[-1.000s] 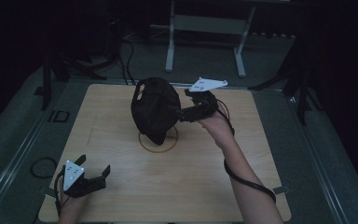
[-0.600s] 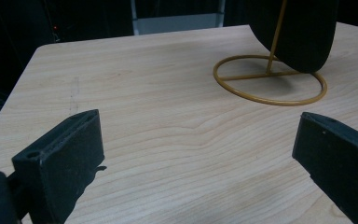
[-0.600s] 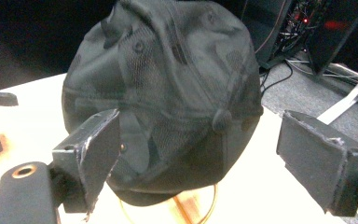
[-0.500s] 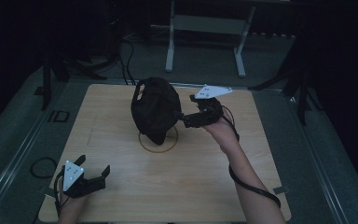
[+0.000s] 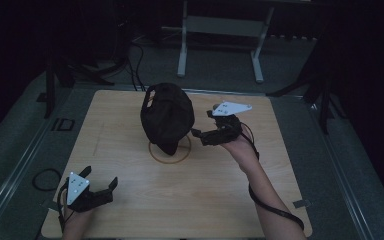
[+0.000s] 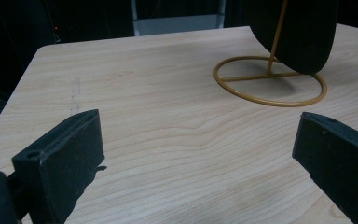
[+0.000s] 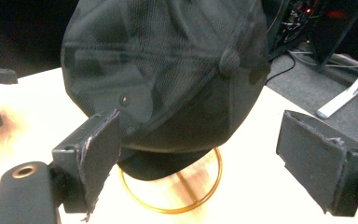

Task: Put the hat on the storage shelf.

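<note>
A black cap hangs on a gold wire stand at the middle of the wooden table. My right gripper is just to the right of the cap, open, with its jaws pointing at it. In the right gripper view the cap sits close ahead of the spread jaws of that gripper, above the stand's ring. My left gripper rests open at the table's near left corner. Far ahead of the left gripper are the ring and the cap's lower edge.
Bare wood lies between the left gripper and the stand. Beyond the table's far edge stand a metal frame and cables on a dark floor. A cable loop lies off the table's left side.
The right gripper has shifted a little toward the near side of the table, beside the cap. The left gripper and the cap have stayed put.
</note>
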A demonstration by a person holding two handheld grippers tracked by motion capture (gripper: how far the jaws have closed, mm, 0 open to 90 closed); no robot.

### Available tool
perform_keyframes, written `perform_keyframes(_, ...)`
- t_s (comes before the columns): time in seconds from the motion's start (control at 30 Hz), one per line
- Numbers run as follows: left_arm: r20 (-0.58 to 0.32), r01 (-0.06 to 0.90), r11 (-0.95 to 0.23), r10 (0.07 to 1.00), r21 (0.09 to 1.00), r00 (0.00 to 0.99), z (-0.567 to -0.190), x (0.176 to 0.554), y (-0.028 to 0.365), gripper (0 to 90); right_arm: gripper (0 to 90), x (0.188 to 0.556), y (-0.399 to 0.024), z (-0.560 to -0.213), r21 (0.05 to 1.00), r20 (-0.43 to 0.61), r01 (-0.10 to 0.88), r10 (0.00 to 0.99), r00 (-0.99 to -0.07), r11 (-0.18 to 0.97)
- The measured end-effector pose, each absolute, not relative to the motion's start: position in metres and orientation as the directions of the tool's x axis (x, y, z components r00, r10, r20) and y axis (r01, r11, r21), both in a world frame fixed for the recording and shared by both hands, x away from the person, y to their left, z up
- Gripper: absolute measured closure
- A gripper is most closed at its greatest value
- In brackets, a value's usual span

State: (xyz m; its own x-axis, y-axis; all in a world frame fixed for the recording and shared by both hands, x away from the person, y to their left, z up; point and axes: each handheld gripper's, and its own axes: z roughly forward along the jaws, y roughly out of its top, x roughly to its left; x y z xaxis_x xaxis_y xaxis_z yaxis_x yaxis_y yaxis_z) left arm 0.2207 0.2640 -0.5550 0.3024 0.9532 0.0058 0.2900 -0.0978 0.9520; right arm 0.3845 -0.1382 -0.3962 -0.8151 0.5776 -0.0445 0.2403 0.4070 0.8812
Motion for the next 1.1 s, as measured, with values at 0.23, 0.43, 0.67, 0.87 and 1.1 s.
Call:
perform_keyframes(0.23,0.004,0.29,-0.097,0.953,0.952,0.303,-0.555,0.22,0.264,2.4,13.7,0.381,-0.142,-0.405,0.882,-0.039,0.243,0.577,-0.816,0.405)
perform_keyframes(0.43,0.002,0.292,-0.094,0.954,0.952,0.301,-0.555,0.221,0.264,2.4,13.7,0.376,-0.147,-0.416,0.876,-0.048,0.242,0.574,-0.817,0.417)
perform_keyframes(0.67,0.002,0.291,-0.094,0.953,0.952,0.303,-0.555,0.22,0.264,2.4,13.7,0.369,-0.151,-0.433,0.87,-0.038,0.252,0.569,-0.822,0.423)
perform_keyframes(0.87,-0.002,0.293,-0.09,0.954,0.952,0.301,-0.556,0.221,0.264,2.5,13.9,0.366,-0.157,-0.446,0.866,-0.018,0.272,0.57,-0.821,0.419)
perform_keyframes(1.1,0.007,0.293,-0.101,0.952,0.951,0.305,-0.556,0.221,0.262,2.4,13.9,0.361,-0.161,-0.457,0.861,-0.031,0.264,0.564,-0.825,0.434)
